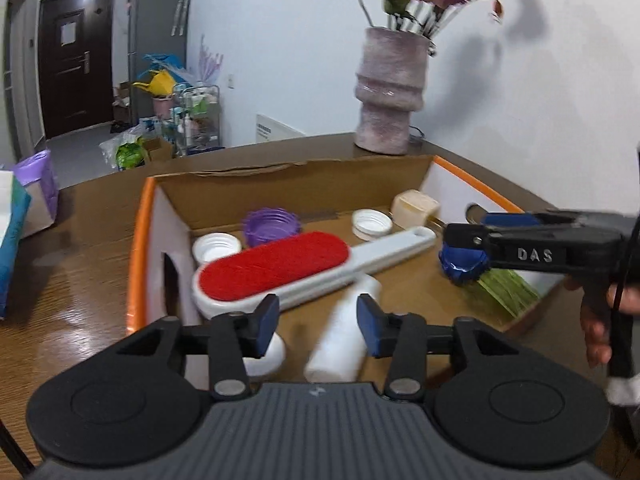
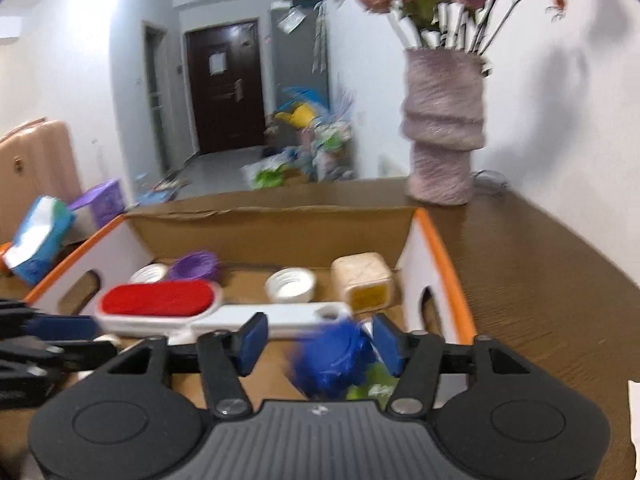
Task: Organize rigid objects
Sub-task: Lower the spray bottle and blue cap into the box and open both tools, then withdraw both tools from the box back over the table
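Open cardboard box with orange rim (image 1: 138, 240) on brown wooden surface (image 1: 72, 280); inside: red-faced white plastic lint brush (image 1: 276, 270), purple ribbed cap (image 1: 272, 226), white screw caps, cream square container (image 1: 414, 208), white cylinder bottle (image 1: 344, 340), blue-topped green brush (image 2: 332, 360); left tool (image 1: 318, 322) spread wide, empty, above the bottle; right tool (image 2: 320, 340) parted, flanking the blue top, contact unclear; pink vase (image 1: 390, 88) behind.

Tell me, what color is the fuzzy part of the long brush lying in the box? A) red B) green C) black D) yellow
A: the lint brush lying in the cardboard box has a red fuzzy pad on a white body and handle, seen in both wrist views.
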The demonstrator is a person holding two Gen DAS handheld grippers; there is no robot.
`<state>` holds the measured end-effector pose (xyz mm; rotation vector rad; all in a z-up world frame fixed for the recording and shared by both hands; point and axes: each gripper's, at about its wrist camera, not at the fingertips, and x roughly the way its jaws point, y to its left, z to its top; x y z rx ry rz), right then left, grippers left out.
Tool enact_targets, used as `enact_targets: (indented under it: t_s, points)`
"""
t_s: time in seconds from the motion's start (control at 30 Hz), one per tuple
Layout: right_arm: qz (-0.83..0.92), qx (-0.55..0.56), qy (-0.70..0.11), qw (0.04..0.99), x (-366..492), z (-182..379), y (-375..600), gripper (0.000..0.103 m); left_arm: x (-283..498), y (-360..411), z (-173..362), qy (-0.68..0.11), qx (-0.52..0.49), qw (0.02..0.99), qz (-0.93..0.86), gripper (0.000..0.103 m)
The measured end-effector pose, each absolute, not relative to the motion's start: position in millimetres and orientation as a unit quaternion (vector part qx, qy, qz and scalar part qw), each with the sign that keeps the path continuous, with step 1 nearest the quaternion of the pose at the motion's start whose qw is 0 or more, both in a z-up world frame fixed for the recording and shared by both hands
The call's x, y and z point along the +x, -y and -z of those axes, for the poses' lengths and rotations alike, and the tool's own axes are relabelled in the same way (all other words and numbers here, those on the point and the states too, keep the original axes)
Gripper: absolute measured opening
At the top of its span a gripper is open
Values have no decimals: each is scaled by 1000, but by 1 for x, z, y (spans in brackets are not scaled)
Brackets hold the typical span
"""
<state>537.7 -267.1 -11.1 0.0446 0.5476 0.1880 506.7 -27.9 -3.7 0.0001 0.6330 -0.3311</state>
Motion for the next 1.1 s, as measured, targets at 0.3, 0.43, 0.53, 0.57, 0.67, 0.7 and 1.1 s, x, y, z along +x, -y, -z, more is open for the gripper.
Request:
enact_targets:
  t_s: [0.3, 0.43, 0.53, 0.57, 0.67, 0.7, 1.1]
  points:
    - [-90, 88, -237, 963, 530, 2, 291, 65, 503, 16, -11, -305, -28, 943, 132, 50]
    - [-96, 82, -231, 965, 513, -14, 295, 65, 488, 19, -23, -294, -36, 946, 132, 55]
    - [-110, 73, -234, 963, 495, -25, 295, 65, 468, 23, -32, -291, -27, 948, 130, 55]
    - [-116, 69, -233, 963, 488, -29, 294, 65, 461, 24, -35, -289, -23, 948, 128, 56]
    - [-132, 56, -231, 962, 468, -42, 289, 66, 437, 24, -46, -283, -22, 951, 124, 59]
    - [-136, 52, -229, 962, 461, -45, 288, 66, 428, 24, -50, -279, -22, 952, 121, 60]
    - [-145, 33, -209, 966, 366, -68, 291, 71, 326, 35, -69, -215, 8, 974, 65, 80]
